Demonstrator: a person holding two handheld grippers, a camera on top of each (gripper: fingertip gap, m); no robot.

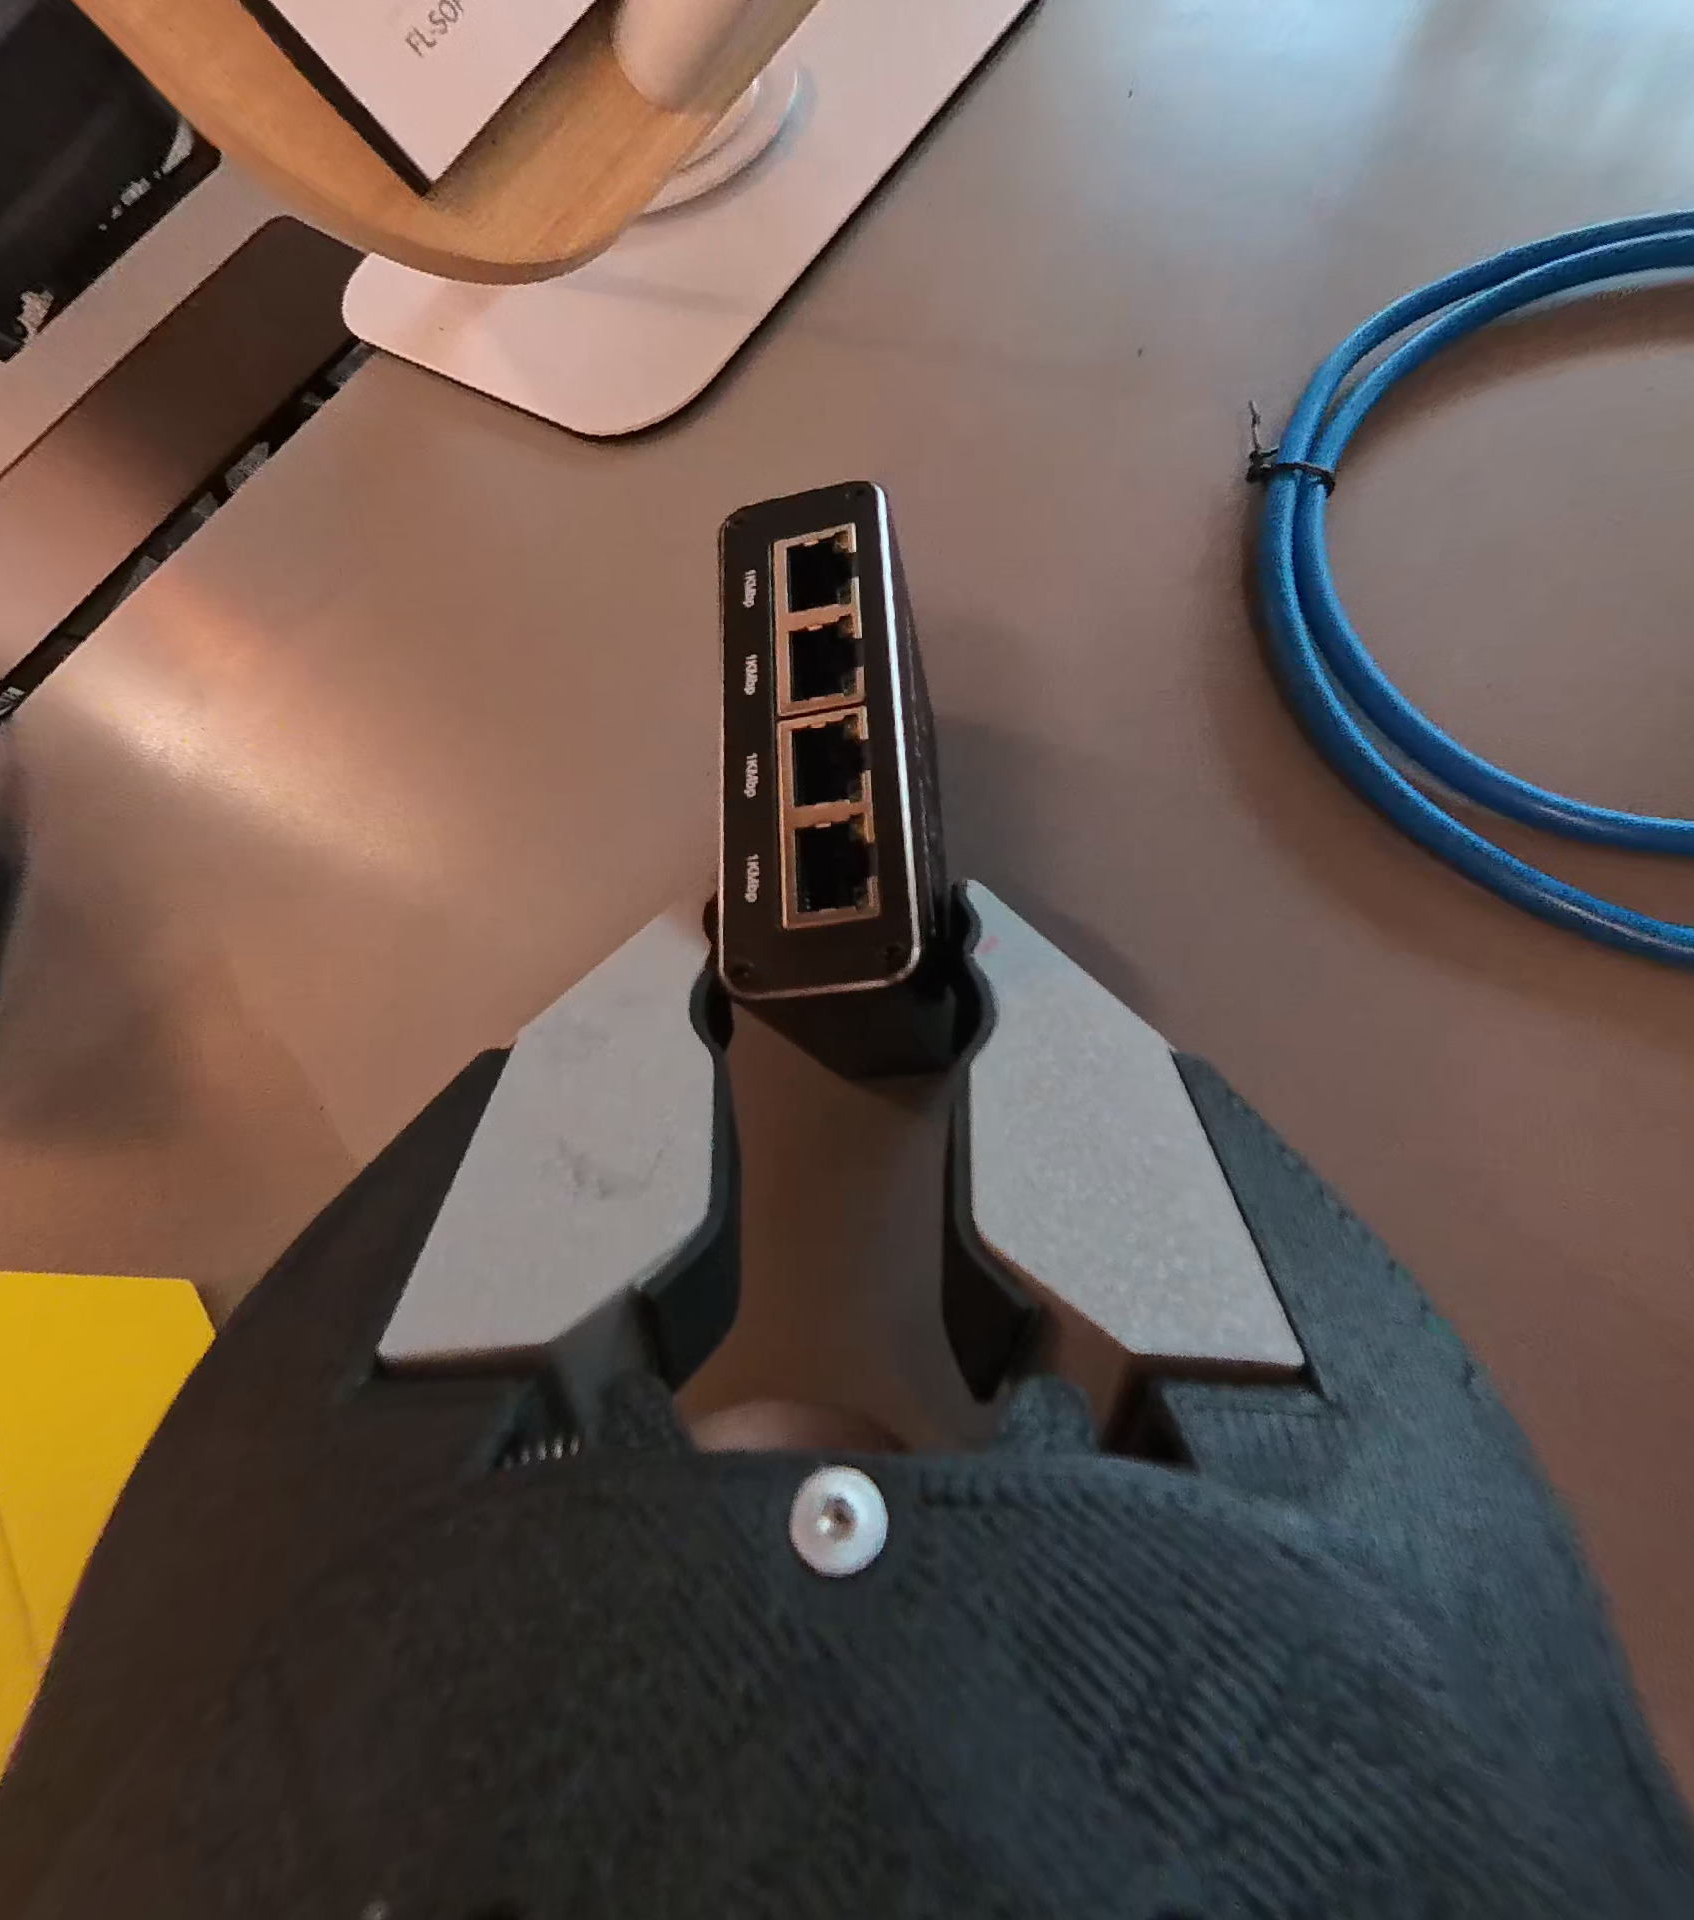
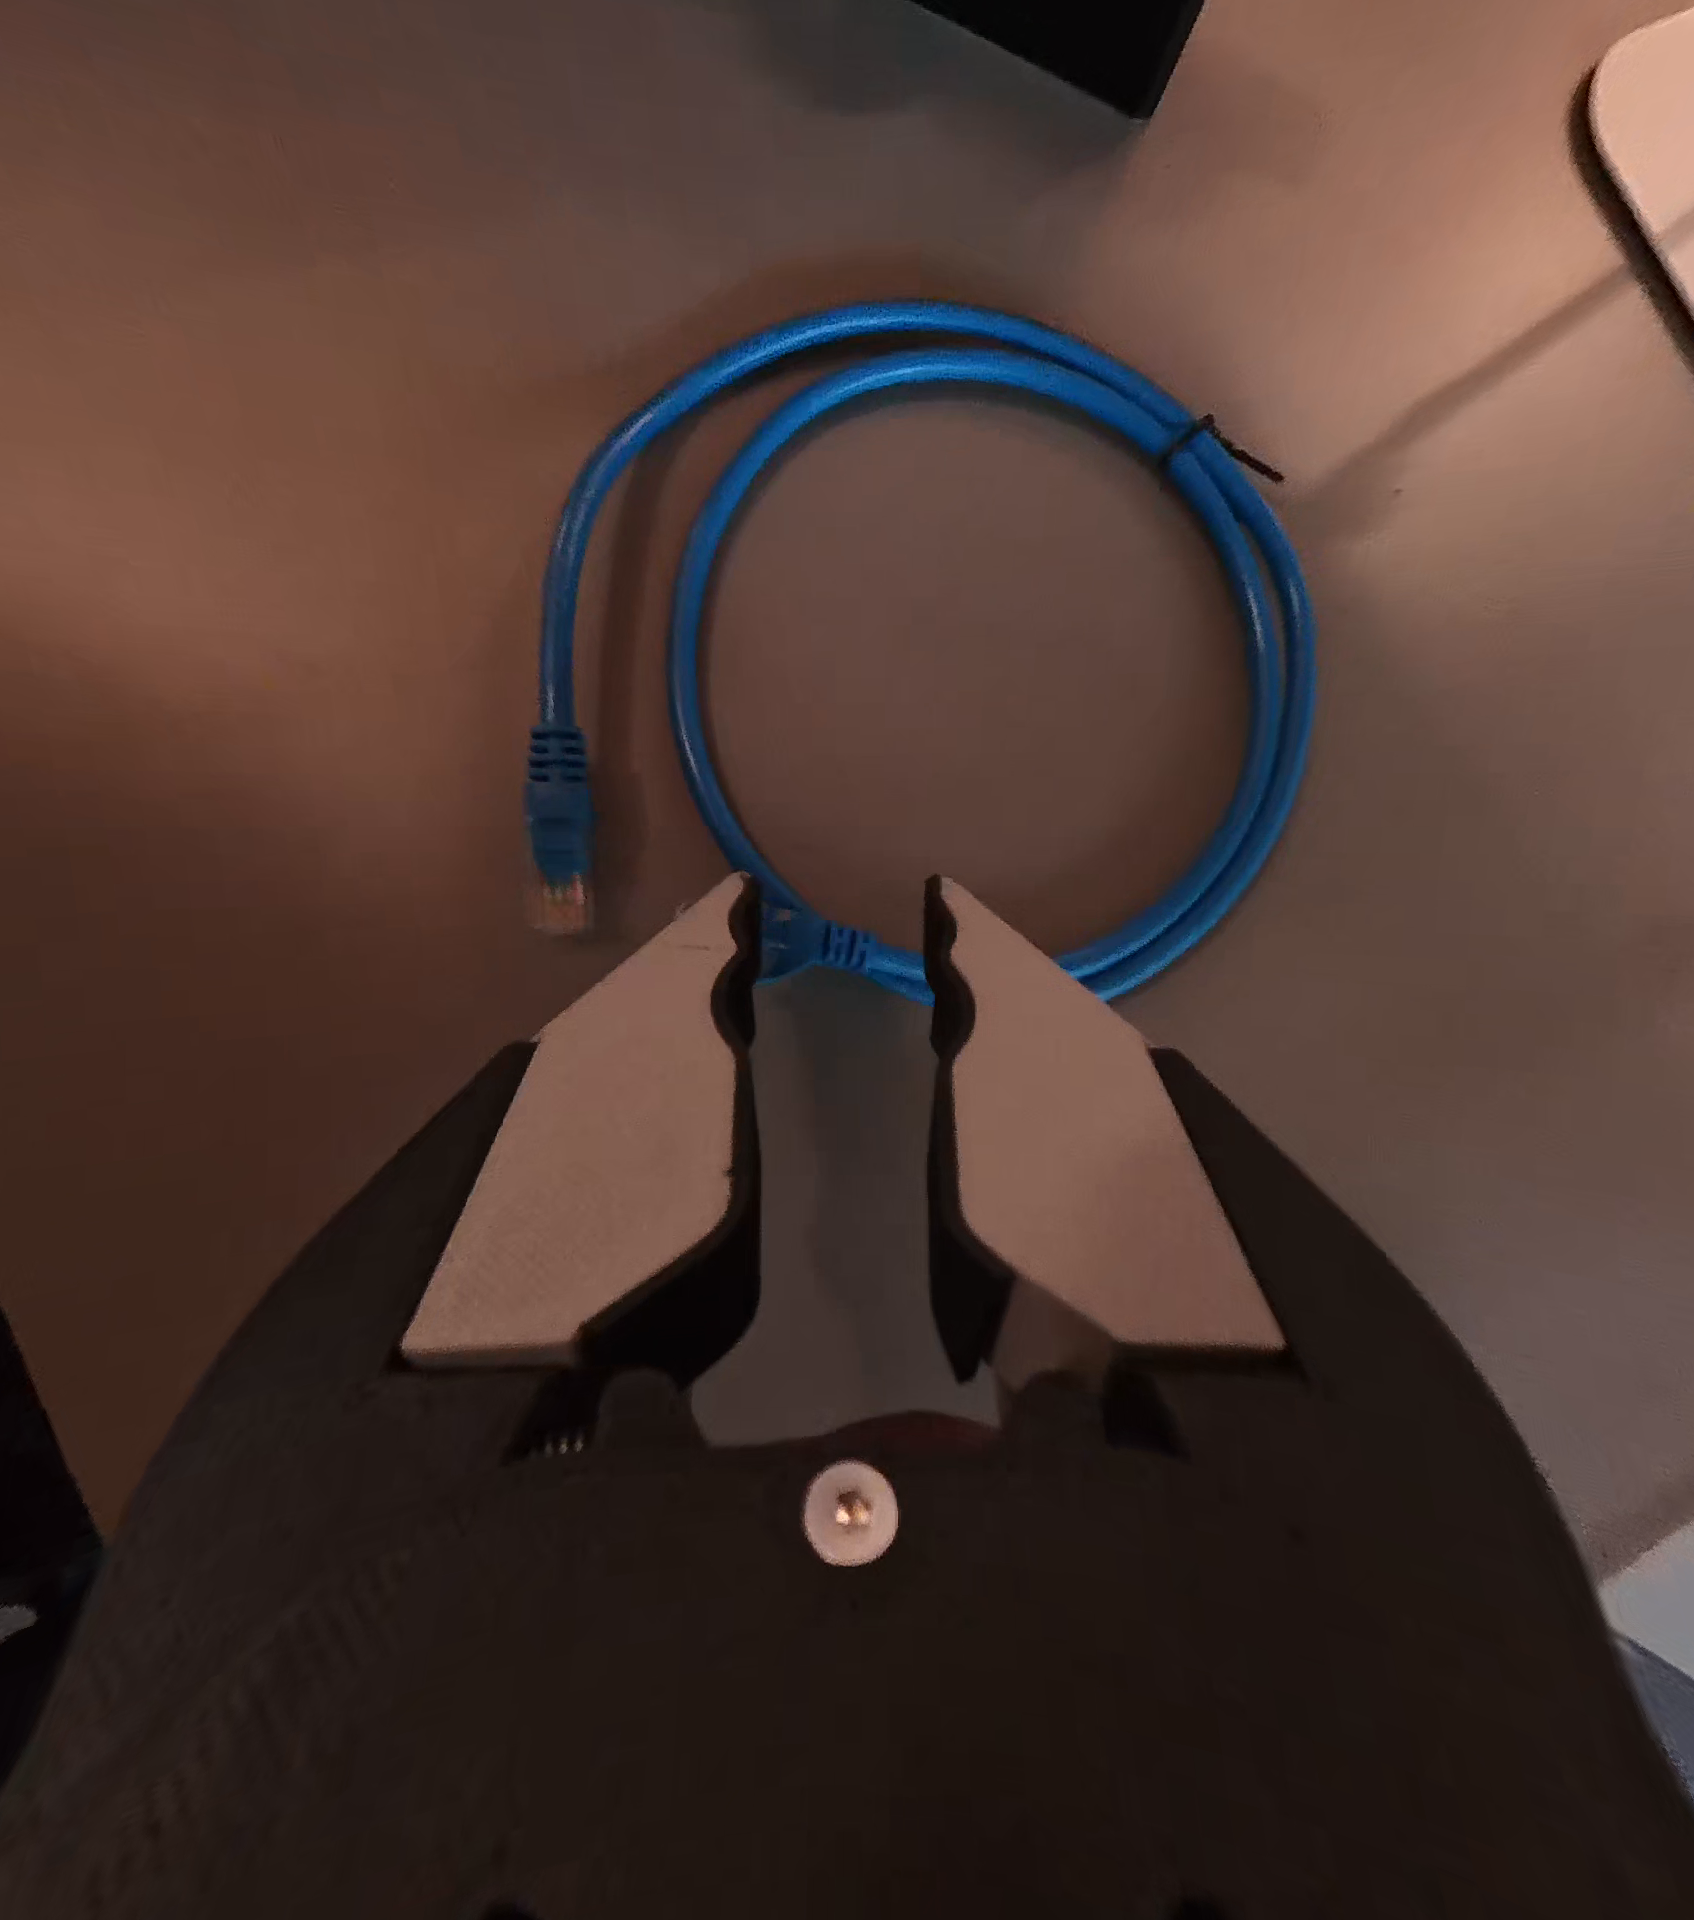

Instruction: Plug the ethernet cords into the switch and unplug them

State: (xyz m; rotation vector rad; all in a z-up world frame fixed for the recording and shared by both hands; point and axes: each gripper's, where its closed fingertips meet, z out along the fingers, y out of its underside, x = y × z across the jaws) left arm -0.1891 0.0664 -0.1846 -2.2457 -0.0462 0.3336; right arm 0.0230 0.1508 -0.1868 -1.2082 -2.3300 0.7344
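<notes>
On our brown desk [image 1: 407,727] we count one coiled blue ethernet cord [image 2: 1279,644] with two plugs, right gripper [image 2: 835,914] spread above it, left gripper [image 1: 835,956] clamping one four-port switch [image 1: 817,727].

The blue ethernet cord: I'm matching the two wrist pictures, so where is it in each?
Left wrist view: blue ethernet cord coiled at the right edge, right of the switch.
Right wrist view: cord coiled at centre, ahead of the right gripper.
Shared landmark: black tie round the coil.
</notes>
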